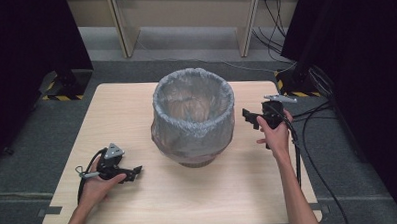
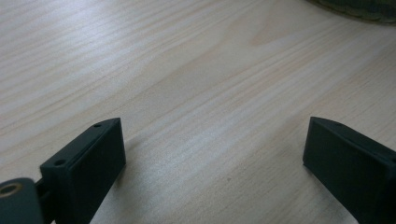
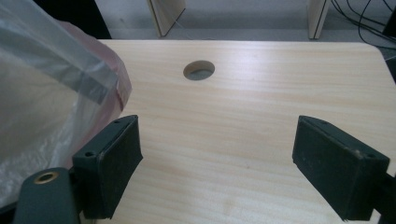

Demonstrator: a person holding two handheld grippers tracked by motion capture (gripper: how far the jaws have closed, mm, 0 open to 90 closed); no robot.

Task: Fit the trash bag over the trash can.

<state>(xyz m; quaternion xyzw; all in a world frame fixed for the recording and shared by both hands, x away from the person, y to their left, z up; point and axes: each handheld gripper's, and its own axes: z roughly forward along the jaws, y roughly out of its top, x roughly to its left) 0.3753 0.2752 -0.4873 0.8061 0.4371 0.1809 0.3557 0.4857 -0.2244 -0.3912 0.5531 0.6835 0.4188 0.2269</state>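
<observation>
**Lined bin at table centre, both grippers spread and empty**

Stood upright near the middle of the wooden table [image 1: 136,101]: a round bin [image 1: 193,117], lined with a thin translucent plastic bag [image 1: 187,123] folded down over the rim and draped over the outer wall. Showed nothing legible inside through the hazy liner.

Hovered just right of the bin, near rim height: the right gripper [image 1: 250,117], held in the right hand [image 1: 276,134], jaws spread wide with bare tabletop between them. Sat close beside the bag in the right gripper view [image 3: 46,107], left jaw almost at the plastic, though contact could not be told. Lay beyond those jaws: a round cable hole [image 3: 199,70] in the tabletop.

Rested low at the near left of the table, well apart from the bin: the left gripper [image 1: 134,174], gripped by the left hand [image 1: 101,184], jaws likewise parted over bare wood, pinching nothing.

Trailed off the right edge: black cables [image 1: 313,153].
</observation>
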